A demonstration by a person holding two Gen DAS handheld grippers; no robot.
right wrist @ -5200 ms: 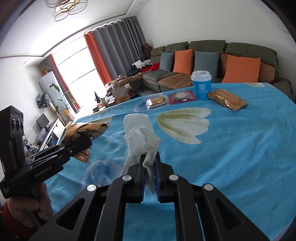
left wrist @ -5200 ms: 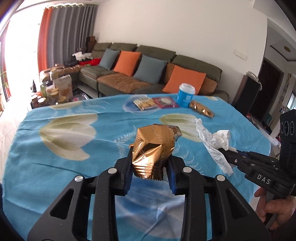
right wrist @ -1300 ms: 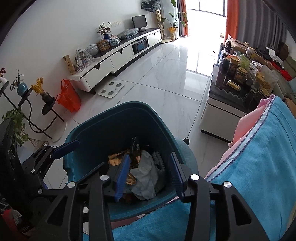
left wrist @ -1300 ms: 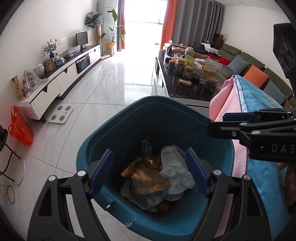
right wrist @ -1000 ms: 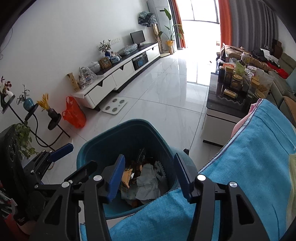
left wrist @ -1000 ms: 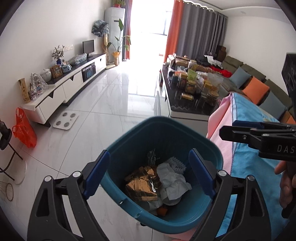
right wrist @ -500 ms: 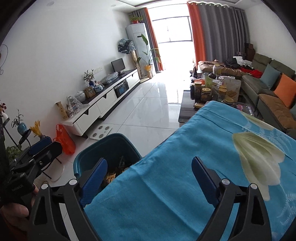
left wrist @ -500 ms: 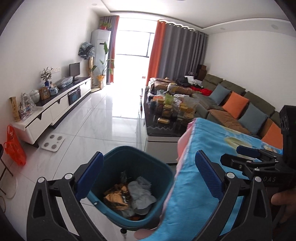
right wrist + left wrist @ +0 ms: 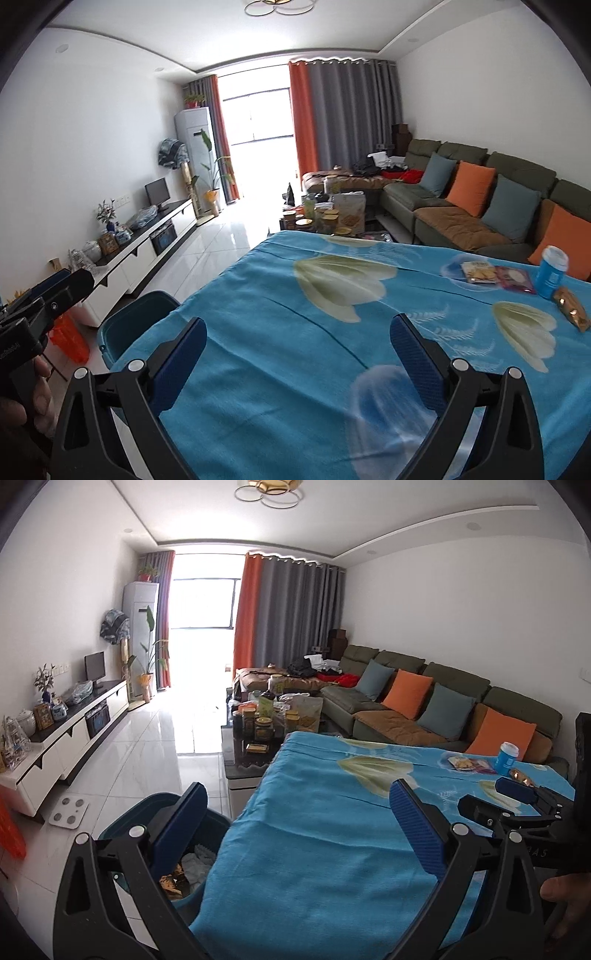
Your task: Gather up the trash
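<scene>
A teal trash bin [image 9: 122, 827] stands on the floor at the table's near left corner, with a gold wrapper [image 9: 171, 880] and white tissue [image 9: 197, 862] inside; it also shows in the right wrist view [image 9: 129, 317]. My left gripper [image 9: 299, 827] is open and empty over the table's left edge. My right gripper [image 9: 297, 354] is open and empty above the blue tablecloth [image 9: 295, 317]. At the far right of the table lie a gold wrapper [image 9: 571, 309], a blue paper cup [image 9: 551, 272], a snack packet [image 9: 478, 272] and a pink packet [image 9: 515, 278].
A green sofa [image 9: 424, 709] with orange and grey cushions runs behind the table. A dark coffee table [image 9: 258, 738] crowded with jars stands beyond the table's far edge. A white TV cabinet [image 9: 66, 734] lines the left wall. A white scale [image 9: 68, 808] lies on the tiled floor.
Both grippers let go of the gold wrapper and tissue into the bin, then swung up and right from the bin toward the table. Both are wide open now.
</scene>
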